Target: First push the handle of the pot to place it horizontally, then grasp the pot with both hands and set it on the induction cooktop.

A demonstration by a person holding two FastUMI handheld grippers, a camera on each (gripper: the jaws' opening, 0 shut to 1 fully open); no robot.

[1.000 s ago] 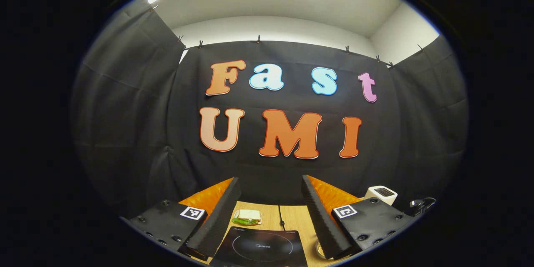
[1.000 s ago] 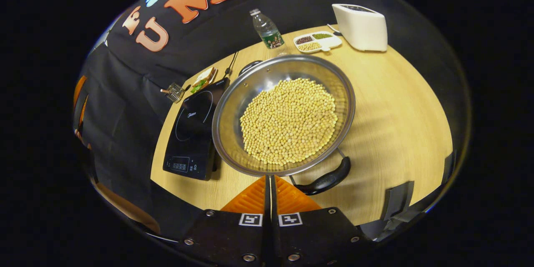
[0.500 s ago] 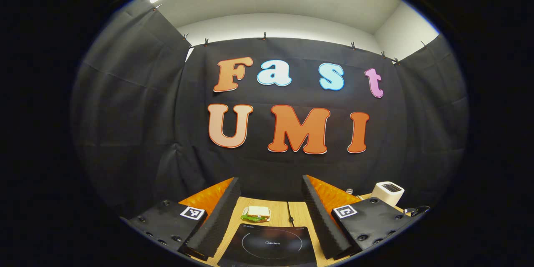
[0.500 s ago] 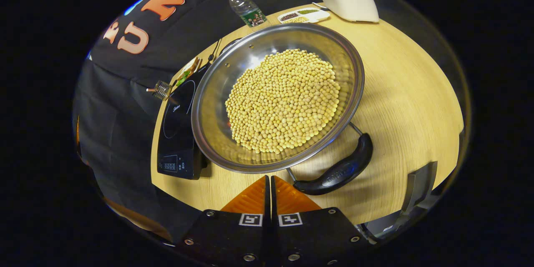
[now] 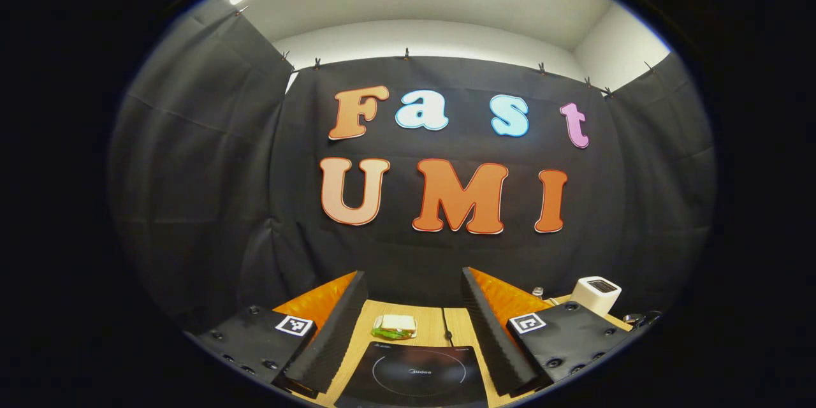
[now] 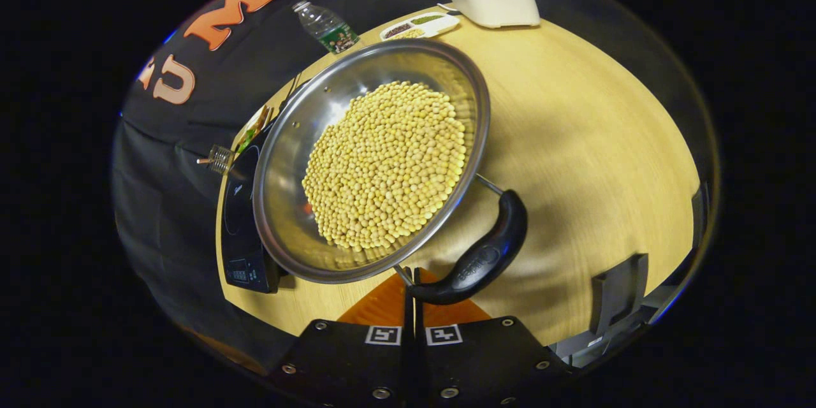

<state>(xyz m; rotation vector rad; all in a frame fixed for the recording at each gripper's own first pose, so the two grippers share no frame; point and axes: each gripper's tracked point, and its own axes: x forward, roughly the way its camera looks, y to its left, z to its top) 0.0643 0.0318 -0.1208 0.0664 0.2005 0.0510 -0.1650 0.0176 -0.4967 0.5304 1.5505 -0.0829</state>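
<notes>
Left gripper view: low over bench (image 5: 433, 319), level, facing back wall. Right gripper view: high, close, angled down onto pot (image 6: 373, 153). Shared: cooktop (image 5: 414, 373), toaster (image 5: 596, 293).

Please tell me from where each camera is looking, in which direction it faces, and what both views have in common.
Left gripper view: rides on the left tool, facing level toward the booth wall over the induction cooktop; its two fingers stand apart.
Right gripper view: rides on the right tool, looking down at the pot of beans; fingers together near the handle.
Shared: cooktop, sandwich, white appliance.
</notes>
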